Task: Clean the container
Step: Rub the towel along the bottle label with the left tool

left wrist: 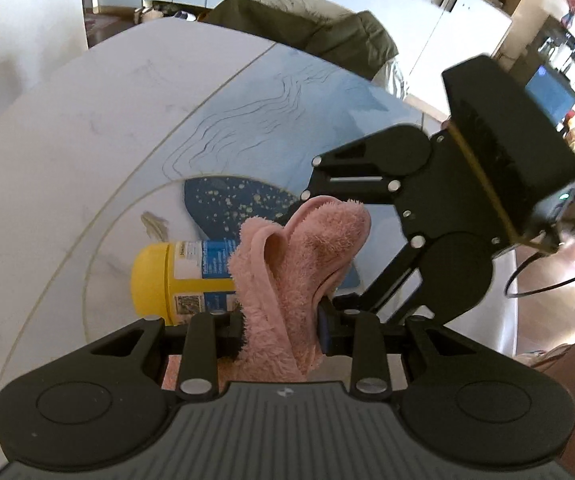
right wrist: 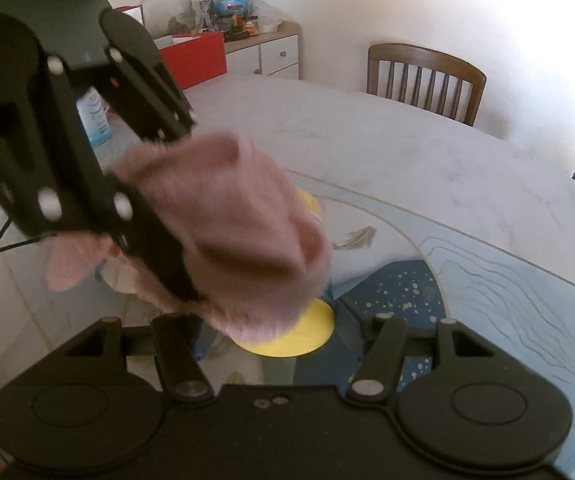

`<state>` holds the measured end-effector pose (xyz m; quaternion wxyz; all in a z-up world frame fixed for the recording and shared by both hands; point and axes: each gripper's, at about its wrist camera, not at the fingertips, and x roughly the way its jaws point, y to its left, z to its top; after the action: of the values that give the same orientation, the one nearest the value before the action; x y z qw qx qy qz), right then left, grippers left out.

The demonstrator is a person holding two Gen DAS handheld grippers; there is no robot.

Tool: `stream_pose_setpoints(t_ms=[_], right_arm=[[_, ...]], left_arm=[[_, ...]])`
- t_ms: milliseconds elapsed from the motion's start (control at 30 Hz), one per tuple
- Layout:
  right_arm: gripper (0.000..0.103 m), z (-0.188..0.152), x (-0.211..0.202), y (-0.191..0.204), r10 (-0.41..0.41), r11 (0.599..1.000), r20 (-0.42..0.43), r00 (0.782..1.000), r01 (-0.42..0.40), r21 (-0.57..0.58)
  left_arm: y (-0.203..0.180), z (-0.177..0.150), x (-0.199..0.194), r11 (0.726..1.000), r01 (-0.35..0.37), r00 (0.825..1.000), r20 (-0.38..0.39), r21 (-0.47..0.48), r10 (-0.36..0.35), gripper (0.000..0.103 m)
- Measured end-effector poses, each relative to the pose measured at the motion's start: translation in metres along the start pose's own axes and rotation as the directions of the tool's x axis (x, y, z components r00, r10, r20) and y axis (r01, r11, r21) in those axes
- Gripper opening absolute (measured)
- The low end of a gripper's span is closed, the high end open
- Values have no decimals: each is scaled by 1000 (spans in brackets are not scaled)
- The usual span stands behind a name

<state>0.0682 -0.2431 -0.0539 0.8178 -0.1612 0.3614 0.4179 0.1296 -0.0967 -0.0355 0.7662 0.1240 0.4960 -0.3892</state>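
Note:
A container (left wrist: 191, 272) with a yellow lid and a blue and white label lies on its side just above the table. The folded pink cloth (left wrist: 287, 264) covers its near half. My left gripper (left wrist: 279, 320) is shut on that cloth, low in the left wrist view. From the right, my right gripper (left wrist: 311, 252) reaches in, its fingers on either side of the container behind the cloth. The right wrist view shows the container's yellow end (right wrist: 287, 340) between the right gripper's (right wrist: 275, 332) fingers. The cloth (right wrist: 239, 240) and left gripper (right wrist: 183, 208) press down on it, blurred.
The white marble table (left wrist: 67, 140) has a blue painted patch under the container. An olive jacket (left wrist: 307, 24) hangs on a seat at the far edge. A wooden chair (right wrist: 427, 72), a pale blue bottle (right wrist: 95, 120) and a sideboard with a red box (right wrist: 195, 60) stand beyond.

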Motion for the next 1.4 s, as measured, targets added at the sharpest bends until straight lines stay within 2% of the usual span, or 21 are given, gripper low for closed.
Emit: stream_pose_setpoints(t_ms=[533, 767, 933, 1100, 1400], right_arm=[[61, 3, 0, -10, 32, 999, -1, 999, -32, -17], [62, 4, -7, -9, 29, 999, 17, 999, -29, -28], [63, -5, -3, 3, -36, 998, 5, 999, 36, -44], [63, -11, 7, 13, -96, 994, 4, 995, 96, -44], [63, -7, 14, 19, -159, 985, 36, 987, 156, 68]], left_arm=[[55, 5, -6, 986, -98, 995, 1, -137, 99, 30], [68, 2, -7, 978, -129, 992, -15, -164, 128, 30], [74, 1, -3, 971, -159, 987, -38, -180, 154, 30], [76, 0, -2, 969, -156, 988, -38, -193, 152, 30], [77, -1, 1, 965, -155, 988, -32, -214, 152, 31]])
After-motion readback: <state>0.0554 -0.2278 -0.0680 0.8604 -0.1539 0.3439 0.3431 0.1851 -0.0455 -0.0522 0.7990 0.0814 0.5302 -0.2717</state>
